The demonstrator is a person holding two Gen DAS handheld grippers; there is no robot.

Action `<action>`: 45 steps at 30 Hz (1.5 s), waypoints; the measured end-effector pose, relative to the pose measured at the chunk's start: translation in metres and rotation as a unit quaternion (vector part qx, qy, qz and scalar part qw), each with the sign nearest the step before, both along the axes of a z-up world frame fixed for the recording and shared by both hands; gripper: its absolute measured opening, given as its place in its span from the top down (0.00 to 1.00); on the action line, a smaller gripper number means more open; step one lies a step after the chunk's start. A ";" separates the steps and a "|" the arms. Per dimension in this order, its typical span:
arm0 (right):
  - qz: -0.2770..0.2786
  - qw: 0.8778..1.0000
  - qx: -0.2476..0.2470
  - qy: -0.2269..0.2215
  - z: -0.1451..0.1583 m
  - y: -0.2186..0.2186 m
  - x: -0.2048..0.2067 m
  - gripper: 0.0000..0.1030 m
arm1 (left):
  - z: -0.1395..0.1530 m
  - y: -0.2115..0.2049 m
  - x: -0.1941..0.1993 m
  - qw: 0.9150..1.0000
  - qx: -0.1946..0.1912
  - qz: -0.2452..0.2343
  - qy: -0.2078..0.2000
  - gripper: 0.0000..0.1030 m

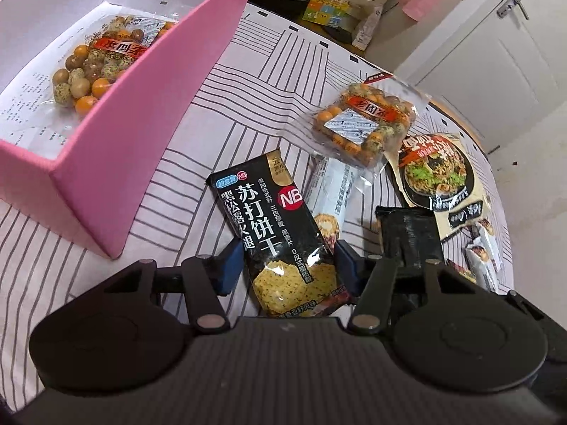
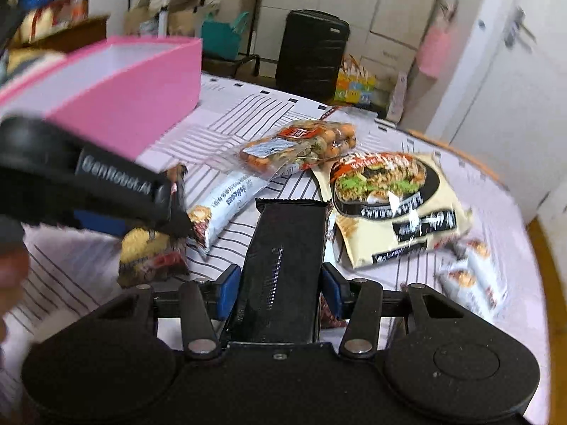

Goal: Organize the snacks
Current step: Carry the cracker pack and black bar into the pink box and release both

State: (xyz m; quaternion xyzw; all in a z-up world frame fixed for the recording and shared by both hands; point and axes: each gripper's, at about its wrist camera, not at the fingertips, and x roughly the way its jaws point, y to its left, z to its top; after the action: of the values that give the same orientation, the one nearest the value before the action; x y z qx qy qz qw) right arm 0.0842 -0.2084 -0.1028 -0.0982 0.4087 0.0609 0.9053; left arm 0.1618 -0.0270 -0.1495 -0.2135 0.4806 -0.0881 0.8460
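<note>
My left gripper (image 1: 287, 265) is shut on a black soda cracker packet (image 1: 273, 226) and holds it above the striped tablecloth (image 1: 219, 106). The pink box (image 1: 149, 99) stands to its left with a bag of coated peanuts (image 1: 102, 63) inside. My right gripper (image 2: 278, 285) is shut on a plain black packet (image 2: 287, 258), which also shows in the left wrist view (image 1: 411, 237). The left gripper's body (image 2: 88, 184) and its cracker packet (image 2: 152, 255) show at the left of the right wrist view.
On the cloth lie a second peanut bag (image 1: 361, 120), a white snack bar (image 1: 329, 191), a noodle packet (image 1: 439, 180) and small white bars (image 1: 485, 255) near the right table edge. A black suitcase (image 2: 312, 53) and white cabinets (image 2: 503, 81) stand beyond the table.
</note>
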 end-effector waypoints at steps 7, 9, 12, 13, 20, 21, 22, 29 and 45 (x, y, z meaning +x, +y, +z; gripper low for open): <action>-0.020 0.997 0.078 0.020 0.009 -0.014 -0.006 0.48 | 0.009 -0.002 -0.012 0.999 0.017 -0.030 -0.003 0.48; -0.017 0.995 0.093 0.024 0.011 -0.014 -0.006 0.48 | 0.010 0.000 -0.016 0.999 0.018 -0.041 -0.004 0.48; -0.018 0.996 0.085 0.030 0.009 -0.013 -0.005 0.48 | 0.011 -0.001 -0.019 0.998 0.033 -0.056 0.001 0.48; -0.020 0.996 0.084 0.031 0.008 -0.012 -0.005 0.48 | 0.011 -0.001 -0.019 0.997 0.042 -0.062 0.000 0.48; -0.028 0.995 0.088 0.045 0.000 -0.016 -0.005 0.48 | -0.002 -0.011 -0.016 0.993 0.097 -0.067 0.005 0.41; -0.027 0.995 0.088 0.046 -0.001 -0.016 -0.005 0.48 | -0.004 -0.013 -0.016 0.993 0.101 -0.062 0.002 0.40; -0.026 0.995 0.088 0.047 -0.001 -0.016 -0.005 0.48 | -0.006 -0.015 -0.016 0.993 0.105 -0.057 0.003 0.39; -0.021 0.995 0.087 0.051 -0.001 -0.014 -0.007 0.48 | -0.008 -0.028 -0.018 0.987 0.149 -0.057 -0.017 0.50; -0.008 0.985 0.154 0.077 0.035 -0.016 -0.029 0.47 | 0.042 0.001 -0.045 0.983 0.148 -0.105 0.010 0.51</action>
State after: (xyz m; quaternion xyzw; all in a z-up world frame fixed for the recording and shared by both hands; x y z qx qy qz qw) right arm 0.0554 -0.2248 -0.0675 0.0512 0.4633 0.1230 0.8761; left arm 0.1166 -0.0256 -0.1079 -0.0354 0.5161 -0.1020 0.8497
